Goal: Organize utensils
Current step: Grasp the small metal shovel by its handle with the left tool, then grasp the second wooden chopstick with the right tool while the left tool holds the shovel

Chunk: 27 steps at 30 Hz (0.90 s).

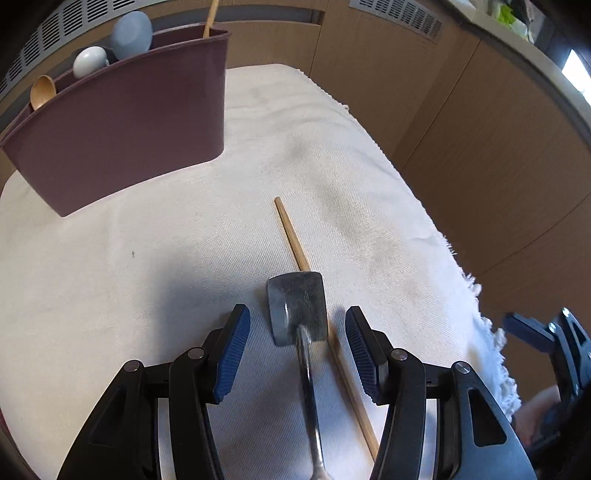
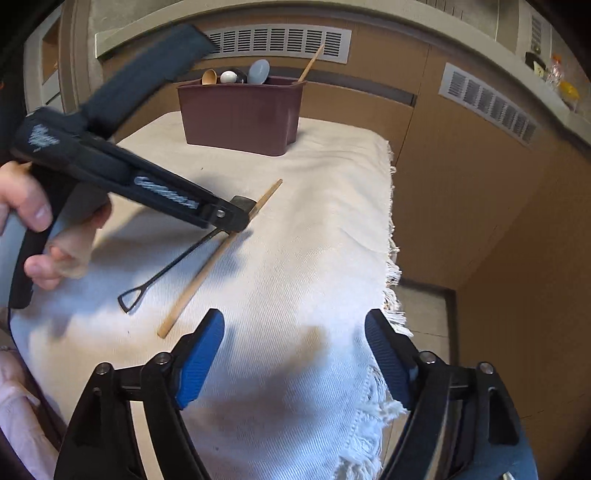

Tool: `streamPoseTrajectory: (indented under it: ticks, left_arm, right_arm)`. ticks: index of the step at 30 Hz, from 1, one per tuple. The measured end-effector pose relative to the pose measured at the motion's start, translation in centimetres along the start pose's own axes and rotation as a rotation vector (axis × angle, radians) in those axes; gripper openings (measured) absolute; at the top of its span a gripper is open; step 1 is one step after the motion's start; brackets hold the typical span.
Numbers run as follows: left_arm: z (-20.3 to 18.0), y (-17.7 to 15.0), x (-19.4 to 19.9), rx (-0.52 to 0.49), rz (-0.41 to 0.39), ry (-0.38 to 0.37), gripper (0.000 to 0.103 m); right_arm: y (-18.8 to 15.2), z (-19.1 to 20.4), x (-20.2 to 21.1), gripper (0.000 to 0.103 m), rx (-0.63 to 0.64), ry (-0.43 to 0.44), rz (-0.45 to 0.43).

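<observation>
A metal shovel-shaped spoon [image 1: 295,295] lies on the white cloth [image 1: 147,258], its loop-ended handle [image 2: 129,299] pointing back toward me. A wooden chopstick [image 1: 291,236] lies beside it, partly under its head. My left gripper [image 1: 298,317] is open and straddles the spoon's head, with a gap on each side of the pads. In the right wrist view, a hand [image 2: 37,221] holds the left gripper [image 2: 240,218] tilted down over the spoon. My right gripper [image 2: 294,317] is open above the cloth's near part, with nothing between its fingers.
A maroon utensil holder [image 1: 122,125] stands at the cloth's far end with a wooden spoon [image 1: 42,92], a white spoon [image 1: 88,61], a blue-grey spoon [image 1: 131,35] and a chopstick [image 1: 211,18] in it. The cloth's fringed edge [image 2: 391,266] drops off at the right, beside wooden panels [image 2: 480,184].
</observation>
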State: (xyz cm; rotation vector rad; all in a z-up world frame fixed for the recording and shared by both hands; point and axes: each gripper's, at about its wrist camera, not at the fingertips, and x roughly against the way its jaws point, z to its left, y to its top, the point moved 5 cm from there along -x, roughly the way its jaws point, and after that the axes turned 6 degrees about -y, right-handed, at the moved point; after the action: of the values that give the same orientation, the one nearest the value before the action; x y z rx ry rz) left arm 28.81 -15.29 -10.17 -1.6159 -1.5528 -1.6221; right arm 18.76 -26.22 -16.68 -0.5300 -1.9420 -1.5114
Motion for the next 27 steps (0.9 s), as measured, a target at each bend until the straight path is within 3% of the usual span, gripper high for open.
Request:
streamPoseTrajectory:
  ticks: [3,6,10,11,16,19,23,27]
  left_arm:
    - [-0.8,0.2,-0.4,-0.031,-0.008,-0.002,0.054]
    - [-1.3,0.1,-0.7,-0.073,-0.034,0.026,0.033]
    - [-1.0,-0.4,0.3,-0.068,-0.068,-0.006,0.033]
    - [-0.7,-0.6,0.9,-0.070,-0.086,0.005,0.033]
    - [1.2,-1.7,3.9,-0.085,-0.170,0.083,0.033]
    - [2.9,-2.2,5.6,-0.058,-0.210,0.112,0.033]
    - [5.8,-3.0,7.8,0.014,-0.253,0.121,0.033]
    - [8.0,-3.7,9.4,0.069,-0.285,0.115,0.033]
  right_arm:
    - [-0.6,0.5,0.7,0.087,-0.009,0.015,-0.027]
    - [-0.7,1.3,0.5,0.089,-0.023,0.073,-0.034]
    - [-1.2,2.5,0.1,0.096,-0.067,0.160,-0.009]
    - [-1.3,2.7,0.0,0.102,-0.082,0.183,0.002]
    - [-1.6,2.6,-0.8,0.103,-0.151,0.215,0.059]
    - [-1.7,1.9,-2.0,0.103,-0.202,0.169,0.160]
    - [-1.3,2.5,-2.5,0.103,-0.170,0.132,0.225]
    - [-1.1,3.7,-2.6,0.103,-0.080,0.048,0.207]
